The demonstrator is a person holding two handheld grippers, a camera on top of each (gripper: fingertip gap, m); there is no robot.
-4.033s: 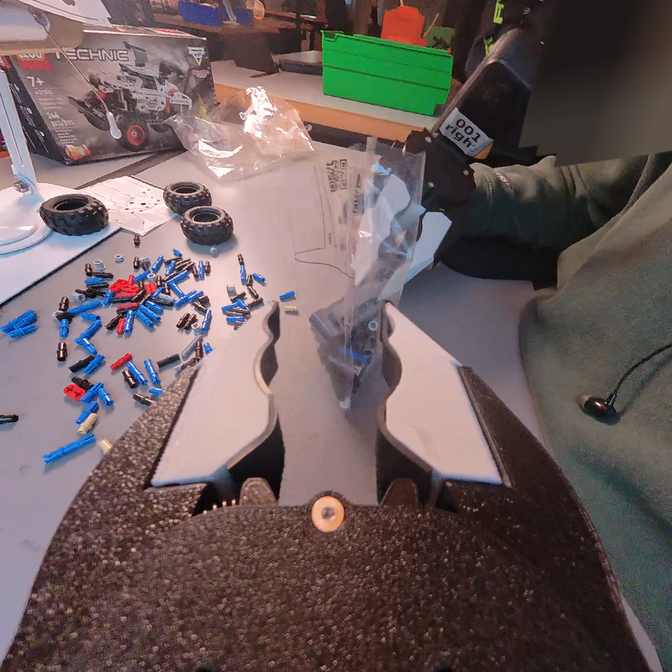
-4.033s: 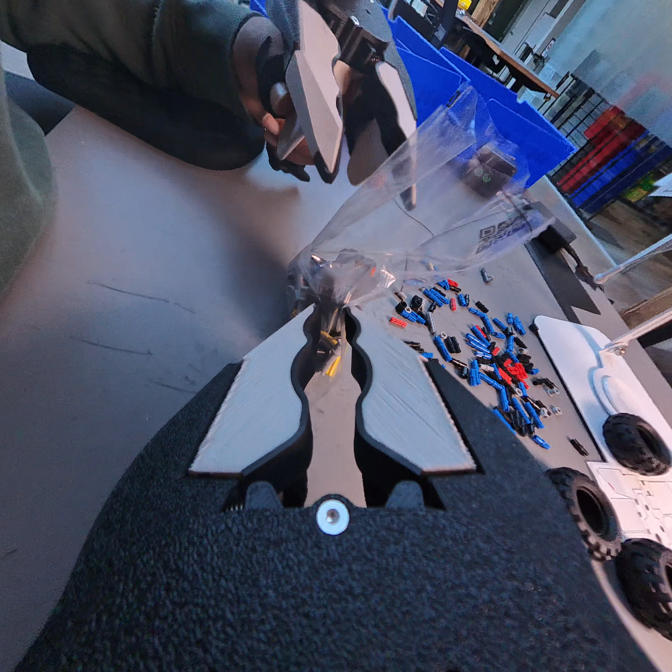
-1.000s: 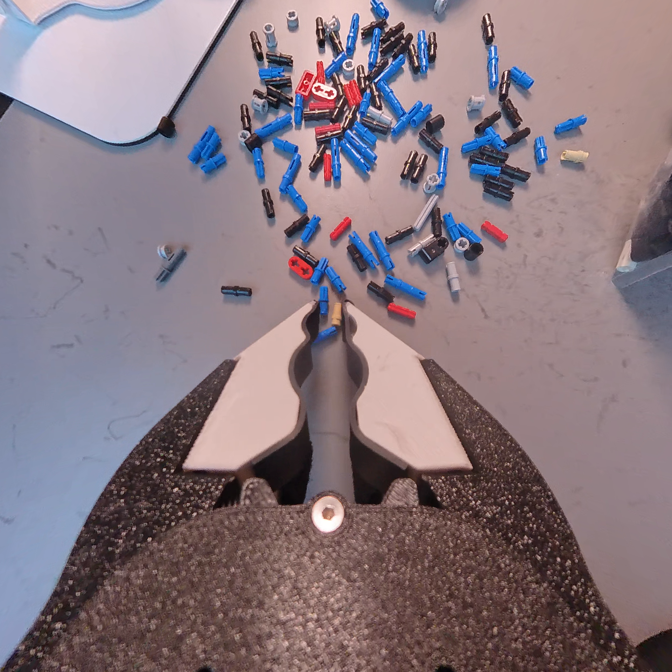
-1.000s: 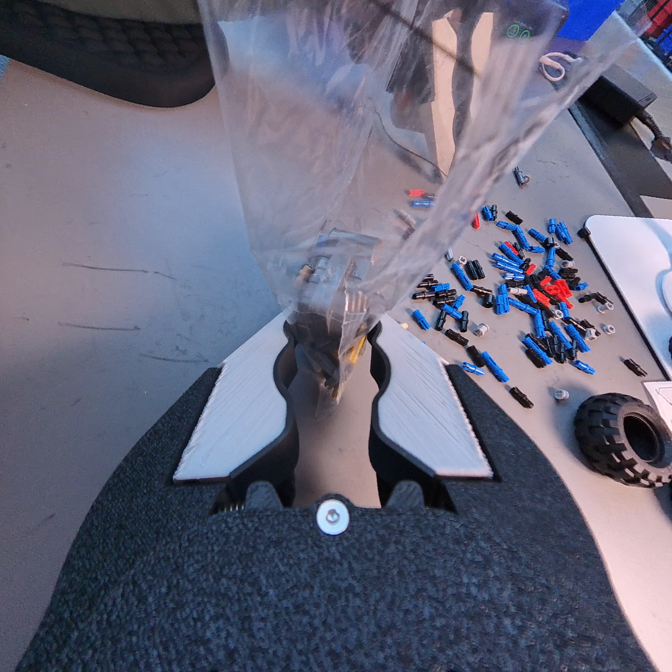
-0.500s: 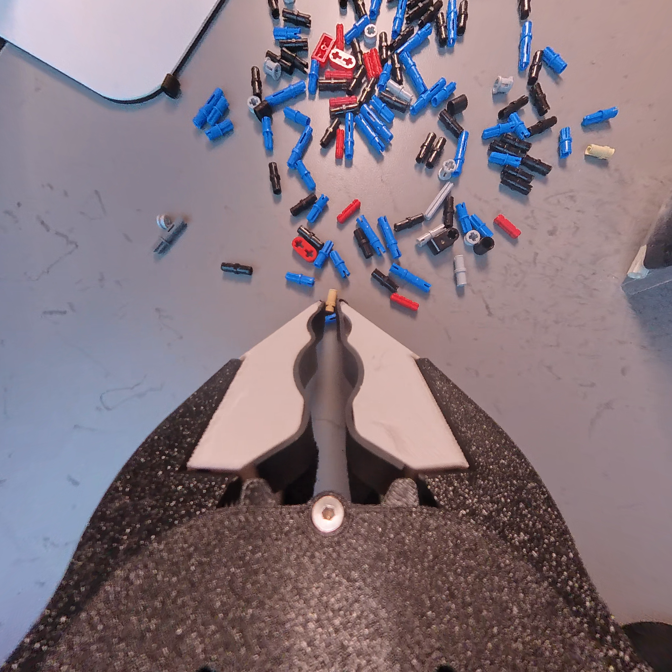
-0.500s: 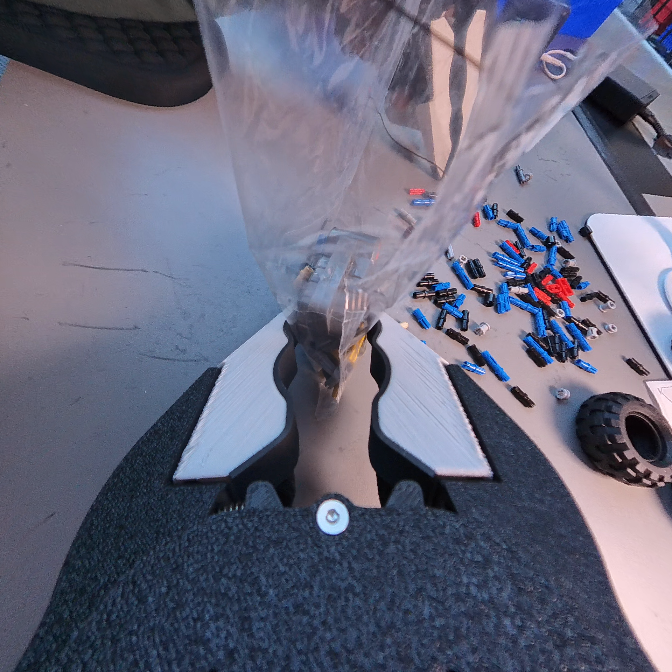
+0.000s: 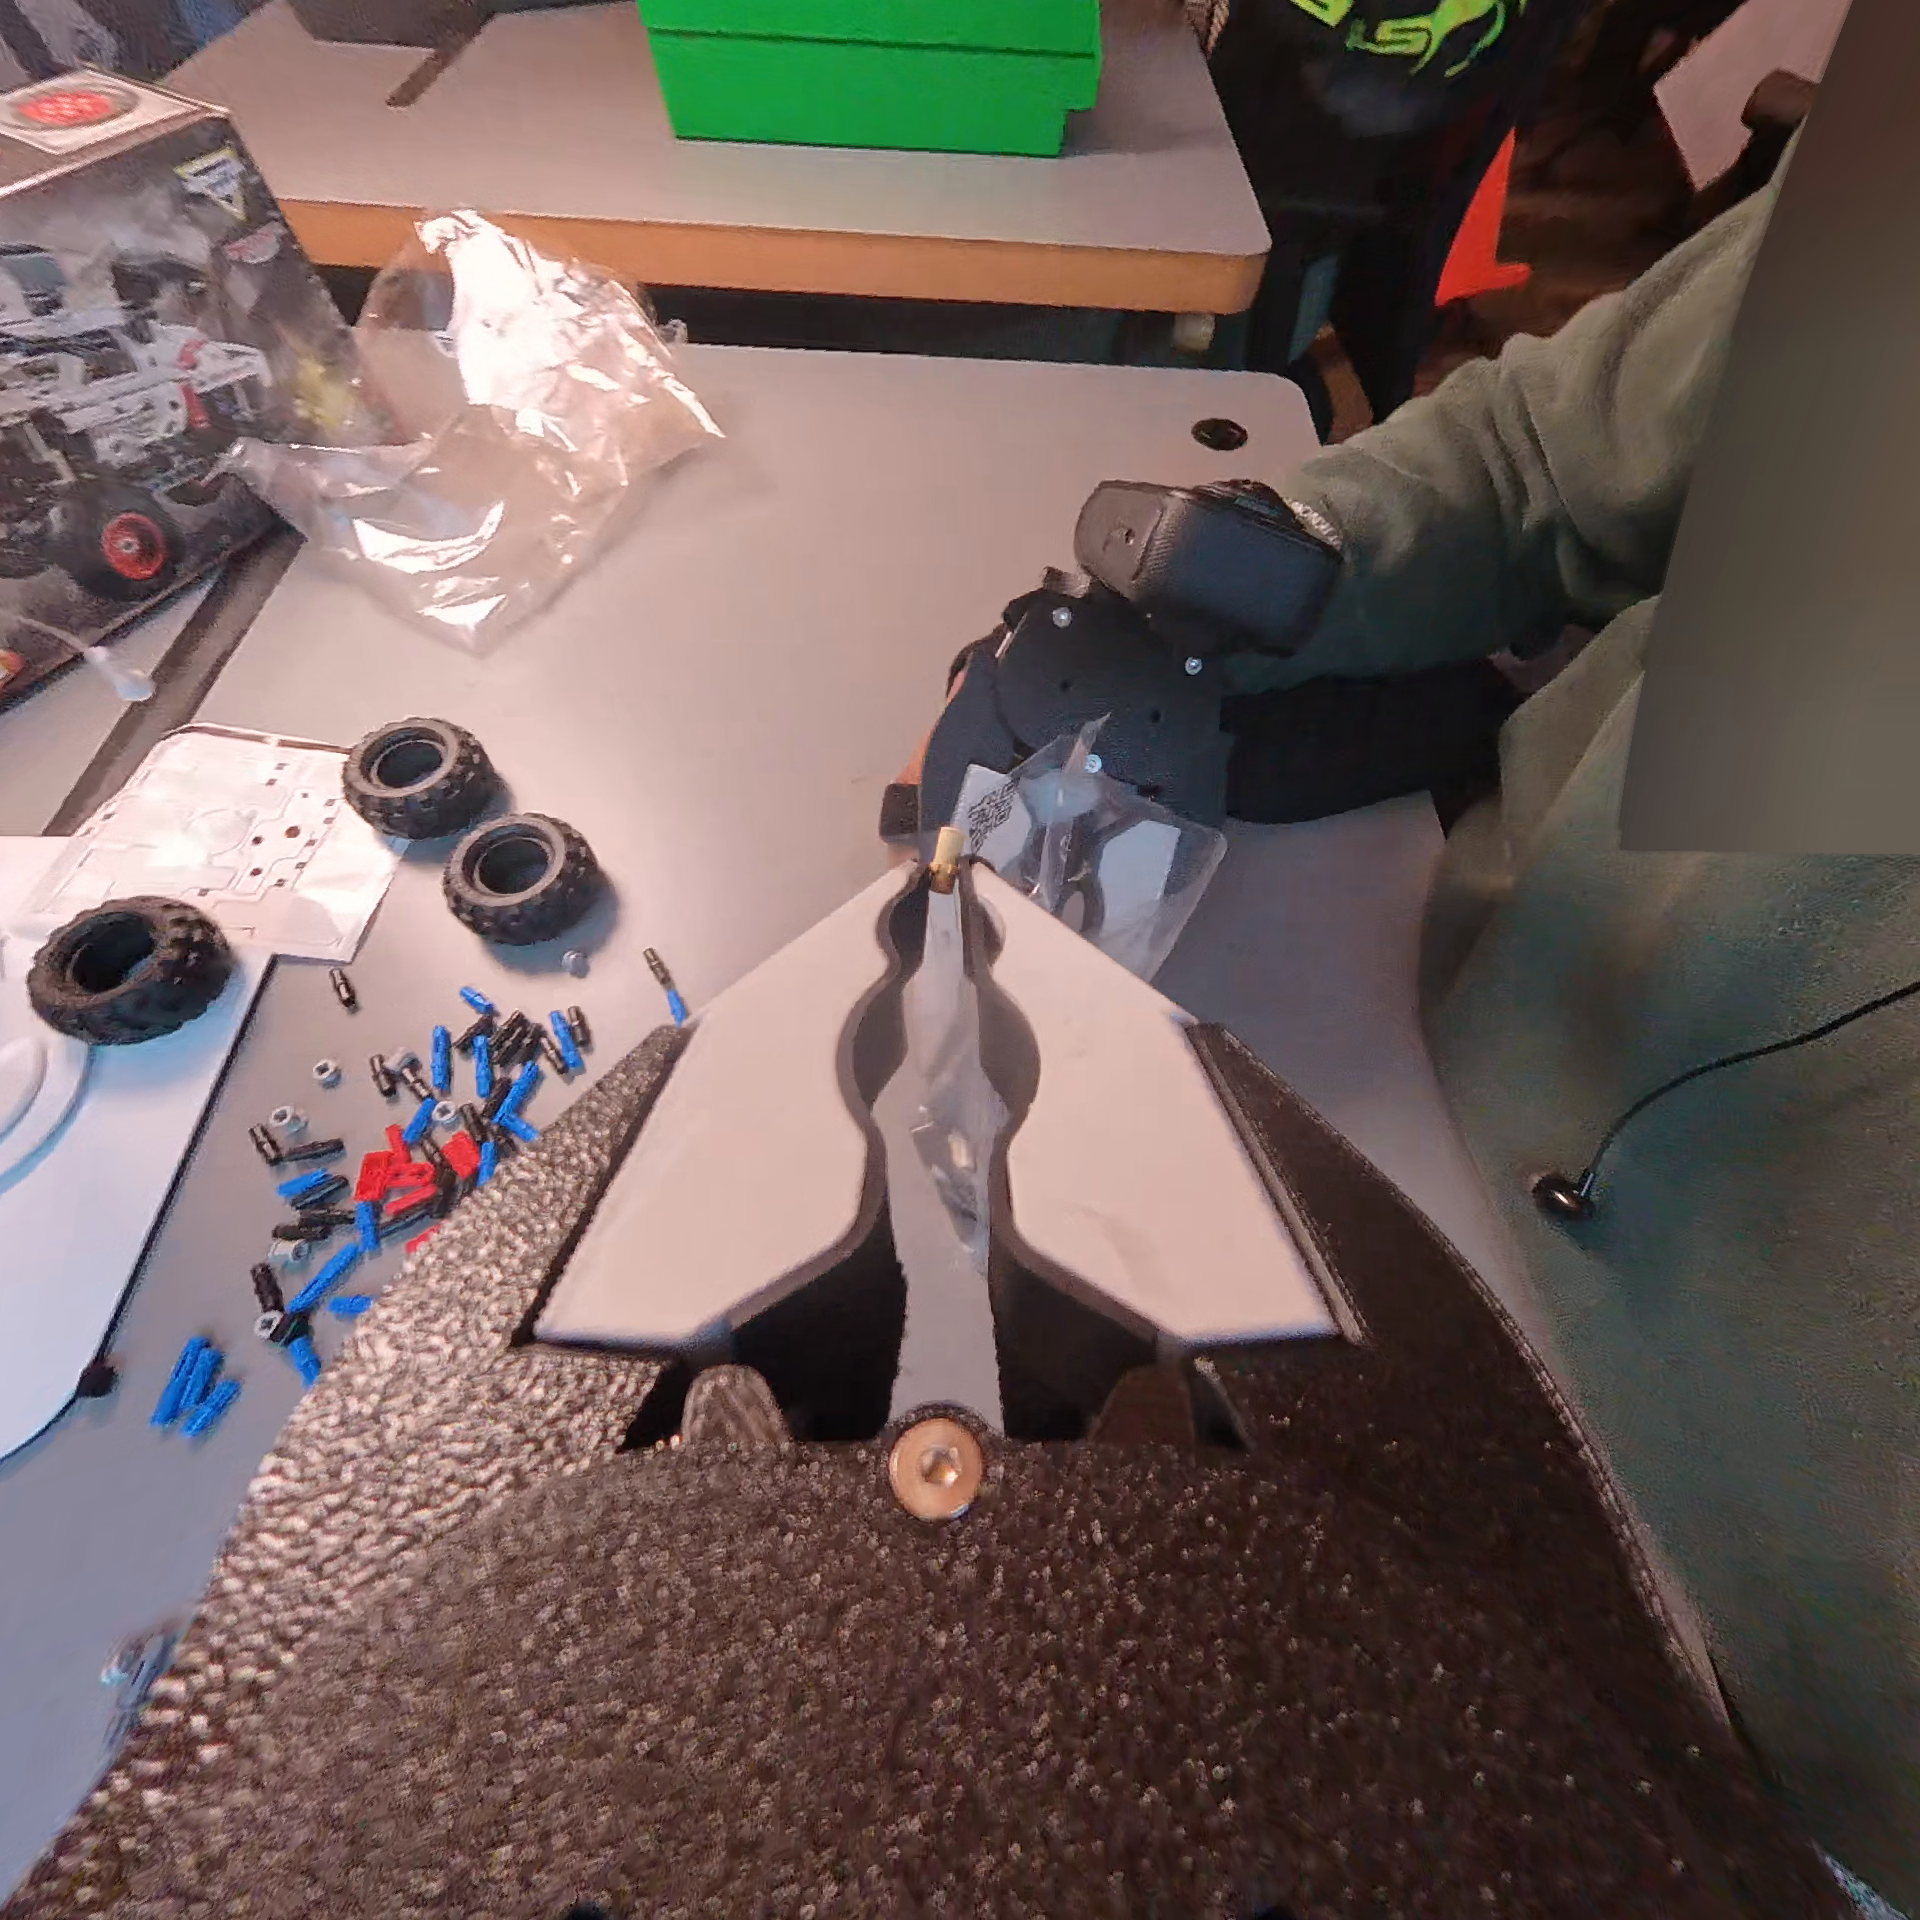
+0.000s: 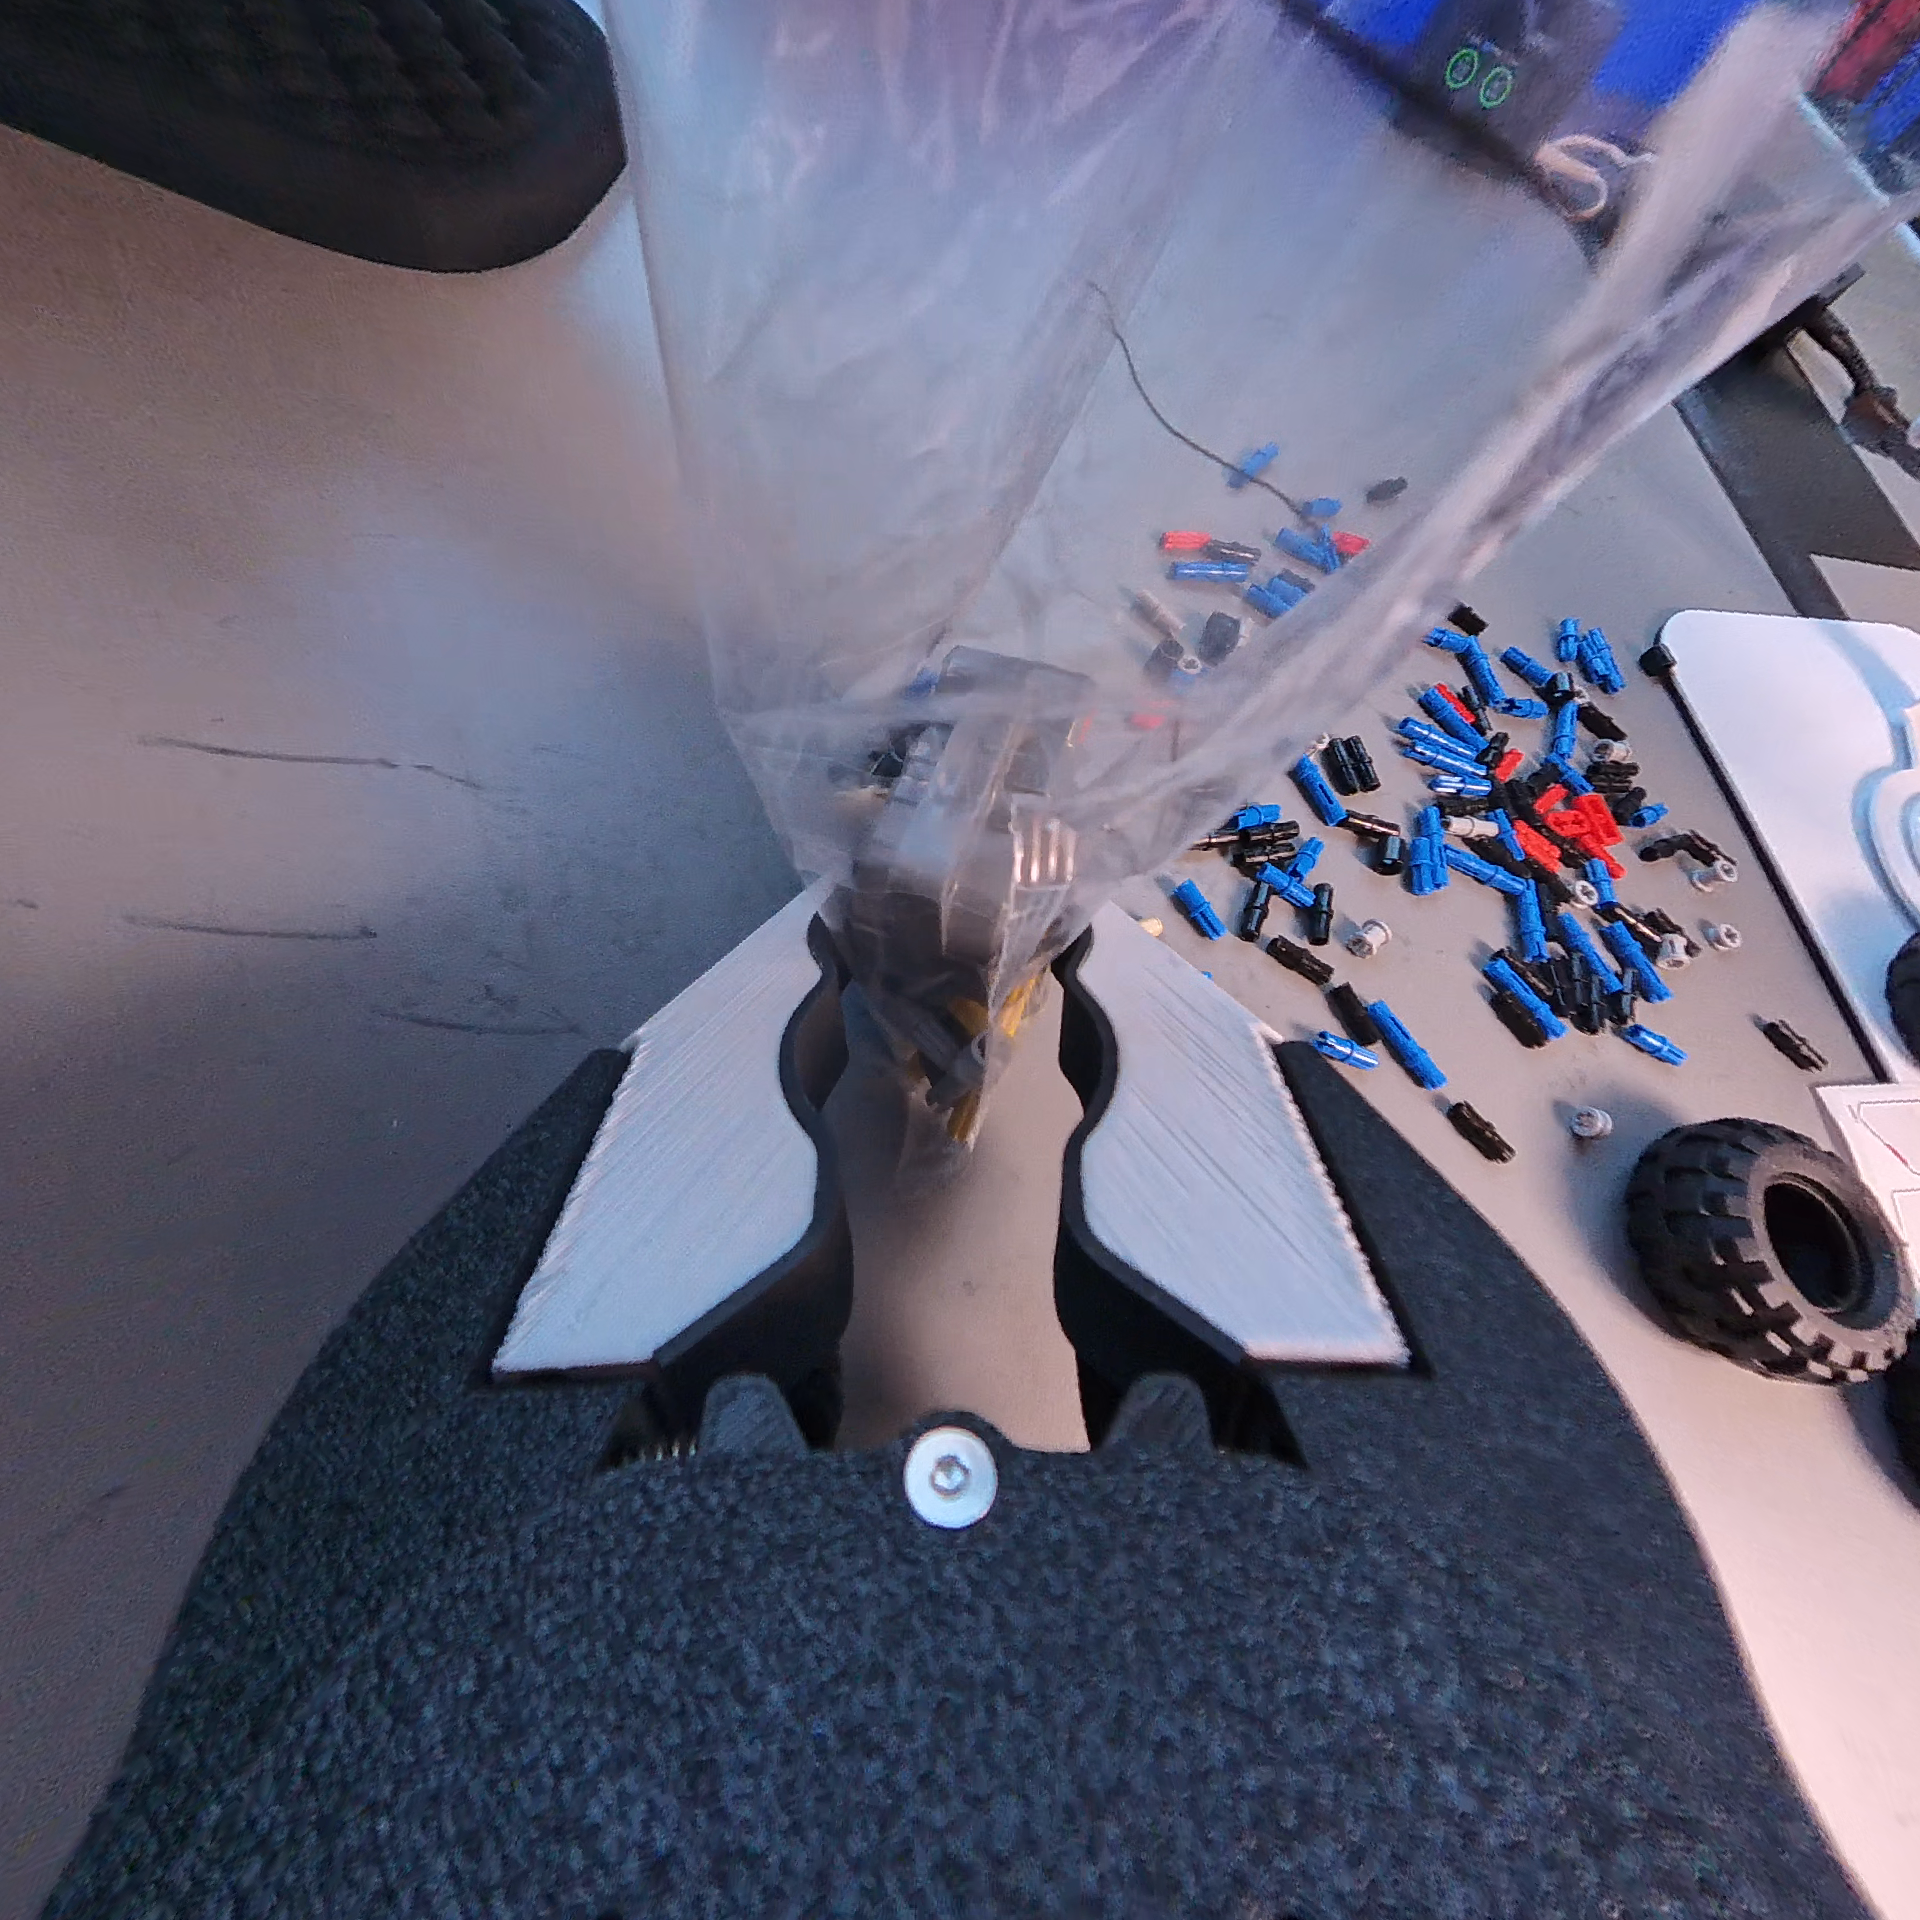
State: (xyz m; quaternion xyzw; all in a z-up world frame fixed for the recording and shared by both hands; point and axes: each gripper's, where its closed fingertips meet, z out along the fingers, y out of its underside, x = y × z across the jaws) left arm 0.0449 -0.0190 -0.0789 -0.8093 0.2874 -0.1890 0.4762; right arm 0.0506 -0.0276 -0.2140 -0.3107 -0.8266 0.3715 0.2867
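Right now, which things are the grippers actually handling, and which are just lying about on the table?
In hand: left gripper shut on a tan pin; right gripper shut on the clear bag of parts.
Lying about: loose pins, tyres, crumpled bag, toy box.

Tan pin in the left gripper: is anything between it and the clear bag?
Nothing visible. The tan pin, pinched by the left gripper, sits right beside the clear bag that the right gripper holds; whether they touch I cannot tell.
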